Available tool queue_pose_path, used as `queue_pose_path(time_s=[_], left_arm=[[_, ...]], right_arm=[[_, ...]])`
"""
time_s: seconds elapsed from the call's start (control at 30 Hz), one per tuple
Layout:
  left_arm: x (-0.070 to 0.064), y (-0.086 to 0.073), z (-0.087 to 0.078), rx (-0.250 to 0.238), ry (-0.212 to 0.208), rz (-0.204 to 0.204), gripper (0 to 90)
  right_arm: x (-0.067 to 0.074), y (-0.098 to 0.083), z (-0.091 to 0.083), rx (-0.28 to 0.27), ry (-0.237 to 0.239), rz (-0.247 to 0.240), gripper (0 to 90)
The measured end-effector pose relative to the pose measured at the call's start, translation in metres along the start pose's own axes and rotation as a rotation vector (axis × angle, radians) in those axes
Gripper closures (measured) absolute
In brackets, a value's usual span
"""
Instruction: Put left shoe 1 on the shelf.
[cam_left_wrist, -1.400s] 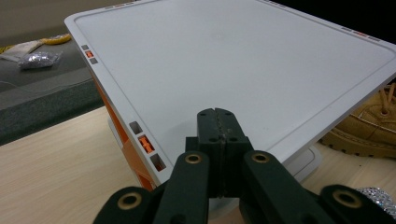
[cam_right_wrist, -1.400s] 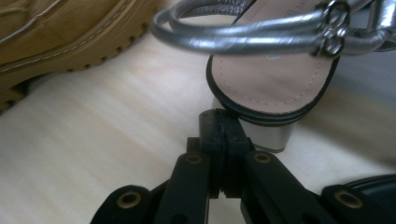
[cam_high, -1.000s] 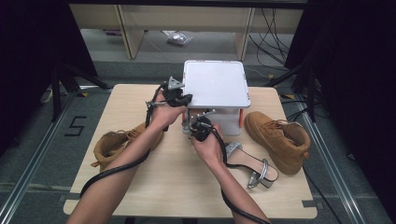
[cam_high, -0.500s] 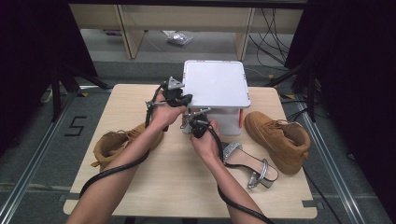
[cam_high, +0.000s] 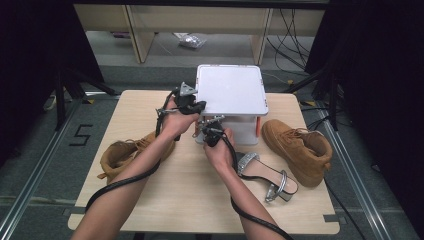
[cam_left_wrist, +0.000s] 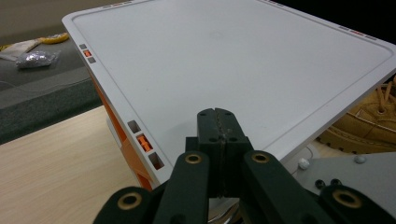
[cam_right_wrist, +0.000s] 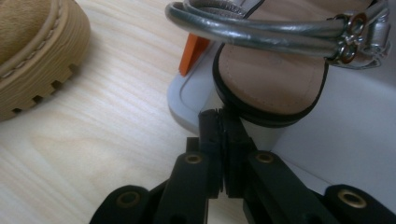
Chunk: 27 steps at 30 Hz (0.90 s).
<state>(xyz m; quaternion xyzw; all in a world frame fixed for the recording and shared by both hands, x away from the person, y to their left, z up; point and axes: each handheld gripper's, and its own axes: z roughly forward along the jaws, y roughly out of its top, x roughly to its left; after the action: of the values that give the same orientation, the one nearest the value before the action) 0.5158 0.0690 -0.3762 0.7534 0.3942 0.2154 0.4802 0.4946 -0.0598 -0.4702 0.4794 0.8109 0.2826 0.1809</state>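
Lid (cam_high: 230, 89) lying flat atop white box (cam_high: 245, 128), frame centre; left gripper (cam_left_wrist: 218, 122) jaws shut, empty, pressing lid edge down. Right gripper (cam_right_wrist: 219, 122) jaws shut, empty, bracing box base beside silver sandal (cam_high: 265, 175).

Under the white lid (cam_high: 230, 92), most of the box body hidden in the high view, just a strip of front wall showing. Left boot (cam_high: 131, 151) partly covered by the left forearm and cable there. Silver sandal (cam_high: 266, 175) toe end tucked behind the right hand (cam_high: 218, 152). Right gripper view: a second sandal (cam_right_wrist: 280, 70) inside the box, cut off by the top and right edges, heel and toe out of frame; tan boot sole (cam_right_wrist: 42, 60) cropped at the top left corner. Left gripper view: other boot (cam_left_wrist: 369, 123) cut by the right edge and half behind the lid. Shelf clutter (cam_high: 192, 41) beyond the table too small to name.
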Motion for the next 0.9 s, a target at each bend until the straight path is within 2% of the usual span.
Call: queue_pose_path(time_s=[0.13, 0.23, 0.47, 0.57, 0.6, 0.7, 0.73, 0.8, 0.9], left_arm=[[0.000, 0.000, 0.000, -0.006, -0.001, -0.006, 89.8], [0.000, 0.000, 0.000, -0.003, -0.001, -0.004, 89.9], [-0.001, 0.000, 0.000, 0.001, 0.006, 0.000, 89.8], [0.000, 0.000, 0.000, -0.001, 0.007, 0.000, 89.8], [0.000, 0.000, 0.000, -0.001, 0.005, -0.001, 89.8], [0.000, 0.000, 0.000, -0.003, 0.004, -0.004, 89.8], [0.000, -0.001, 0.000, -0.003, 0.006, -0.002, 89.8], [0.000, -0.001, 0.000, -0.005, 0.004, -0.002, 89.8], [0.000, -0.001, 0.000, -0.005, 0.004, -0.008, 89.8]], right_arm=[[-0.003, -0.001, 0.004, -0.006, -0.021, -0.016, 88.6], [-0.004, -0.001, 0.005, -0.014, -0.026, 0.001, 88.1], [-0.004, -0.002, 0.008, -0.037, -0.047, -0.010, 86.9], [-0.004, -0.004, 0.009, -0.033, -0.035, 0.000, 85.2], [-0.005, -0.007, 0.009, -0.057, -0.056, -0.036, 82.3], [-0.003, -0.007, 0.003, -0.052, -0.043, -0.010, 80.4], [-0.002, -0.008, -0.001, -0.053, -0.036, 0.012, 79.5], [-0.003, -0.010, -0.009, -0.070, -0.014, -0.006, 75.8], [-0.003, -0.016, -0.024, -0.074, 0.023, 0.009, 67.7]])
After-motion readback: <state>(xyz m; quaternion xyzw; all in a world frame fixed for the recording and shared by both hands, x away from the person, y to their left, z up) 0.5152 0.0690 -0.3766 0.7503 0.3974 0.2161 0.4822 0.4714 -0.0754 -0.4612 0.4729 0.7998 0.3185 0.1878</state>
